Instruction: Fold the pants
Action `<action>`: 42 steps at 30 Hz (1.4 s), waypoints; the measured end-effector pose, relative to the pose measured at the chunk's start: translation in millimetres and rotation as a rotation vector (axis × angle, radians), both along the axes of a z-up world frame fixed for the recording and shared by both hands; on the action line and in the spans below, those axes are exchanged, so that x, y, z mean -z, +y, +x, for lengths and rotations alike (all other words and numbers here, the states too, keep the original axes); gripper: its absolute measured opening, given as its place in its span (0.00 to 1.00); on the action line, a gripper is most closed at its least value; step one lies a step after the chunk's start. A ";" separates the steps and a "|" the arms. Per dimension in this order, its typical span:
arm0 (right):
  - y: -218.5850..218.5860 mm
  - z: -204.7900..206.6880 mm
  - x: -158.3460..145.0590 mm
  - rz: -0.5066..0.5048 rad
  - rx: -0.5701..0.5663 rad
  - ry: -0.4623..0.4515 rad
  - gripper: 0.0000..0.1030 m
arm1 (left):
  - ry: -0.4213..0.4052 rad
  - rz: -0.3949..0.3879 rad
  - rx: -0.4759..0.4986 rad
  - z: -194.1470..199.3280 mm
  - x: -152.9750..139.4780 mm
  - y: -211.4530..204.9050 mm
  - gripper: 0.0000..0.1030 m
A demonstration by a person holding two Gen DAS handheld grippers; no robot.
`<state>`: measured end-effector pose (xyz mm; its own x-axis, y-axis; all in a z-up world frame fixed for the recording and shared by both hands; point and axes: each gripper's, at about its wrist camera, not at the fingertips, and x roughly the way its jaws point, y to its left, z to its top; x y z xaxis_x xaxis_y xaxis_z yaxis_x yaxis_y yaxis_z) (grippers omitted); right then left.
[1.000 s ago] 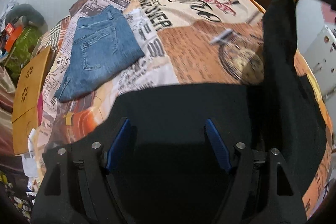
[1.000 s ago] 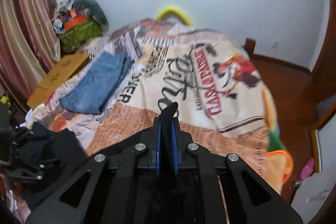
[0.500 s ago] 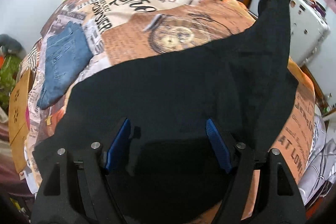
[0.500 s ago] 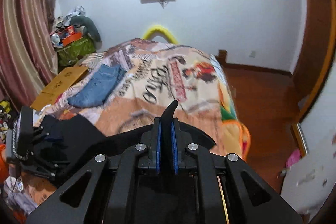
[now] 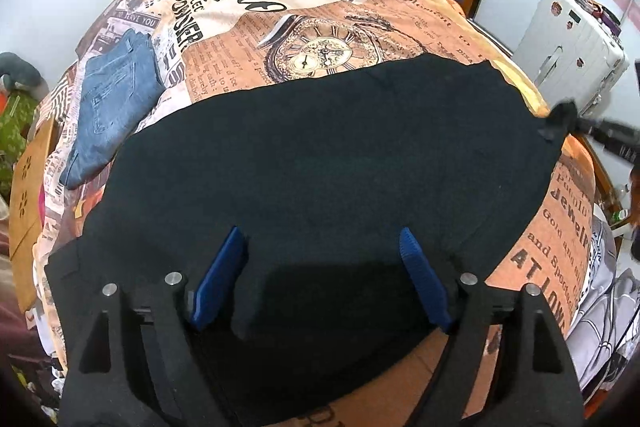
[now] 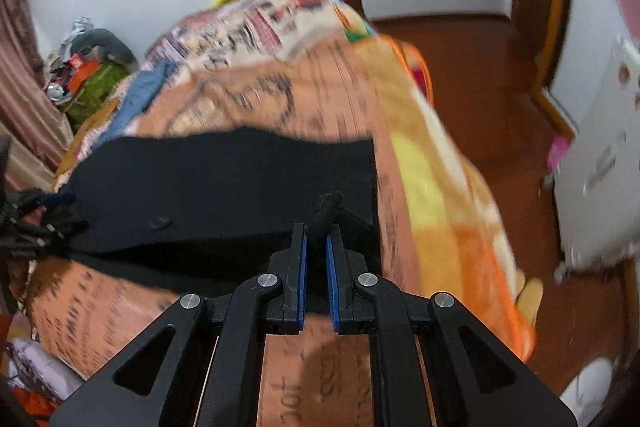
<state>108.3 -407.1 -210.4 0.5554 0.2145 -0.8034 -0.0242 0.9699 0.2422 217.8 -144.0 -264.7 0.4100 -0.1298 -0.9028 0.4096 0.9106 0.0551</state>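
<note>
Black pants (image 5: 328, 155) lie spread flat across the near half of the printed bed cover (image 5: 320, 27). My left gripper (image 5: 320, 267) is open just above their near edge, holding nothing. My right gripper (image 6: 316, 239) is nearly shut, pinching a corner of the black pants (image 6: 224, 195) low over the bed's right side; a tuft of cloth (image 6: 330, 203) sticks out past the fingertips. The right gripper also shows at the right edge of the left wrist view (image 5: 568, 119), pinching that corner. The right wrist view is blurred by motion.
Folded blue jeans (image 5: 108, 99) lie at the far left of the bed. A white suitcase (image 5: 576, 47) stands to the right, on the wooden floor (image 6: 480, 75). A cardboard box (image 5: 28, 187) and clutter (image 6: 80, 67) sit left of the bed.
The right gripper swung down and right, bringing the raised pants corner down. The black pants went from hanging up to lying flat. The left gripper stayed open over the near edge.
</note>
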 end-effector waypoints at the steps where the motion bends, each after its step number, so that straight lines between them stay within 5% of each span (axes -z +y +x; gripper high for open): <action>1: -0.9 -3.0 5.1 0.003 0.006 0.012 0.08 | 0.003 -0.004 -0.003 0.2 0.2 0.4 0.79; 3: -2.8 -6.9 14.3 0.009 0.018 0.039 0.10 | 0.008 -0.014 -0.010 0.6 0.3 1.8 0.79; 9: -11.5 -19.1 5.6 -0.063 0.079 0.059 0.41 | -0.023 -0.026 -0.018 -2.1 -12.0 9.4 0.79; 17: 17.0 -4.0 -34.4 -0.107 0.026 -0.004 0.42 | -0.129 -0.074 -0.149 3.4 -52.0 68.8 0.79; 21: 56.4 14.9 -63.6 -0.126 -0.070 -0.083 0.60 | -0.172 -0.089 -0.248 8.2 -67.7 115.9 0.81; 32: 187.9 87.4 -104.6 -0.140 -0.338 -0.193 0.60 | -0.248 -0.086 -0.474 12.4 -83.1 245.6 0.84; 42: 299.4 141.3 -90.8 -0.141 -0.542 -0.143 0.60 | -0.202 -0.075 -0.552 38.1 -59.2 326.7 0.88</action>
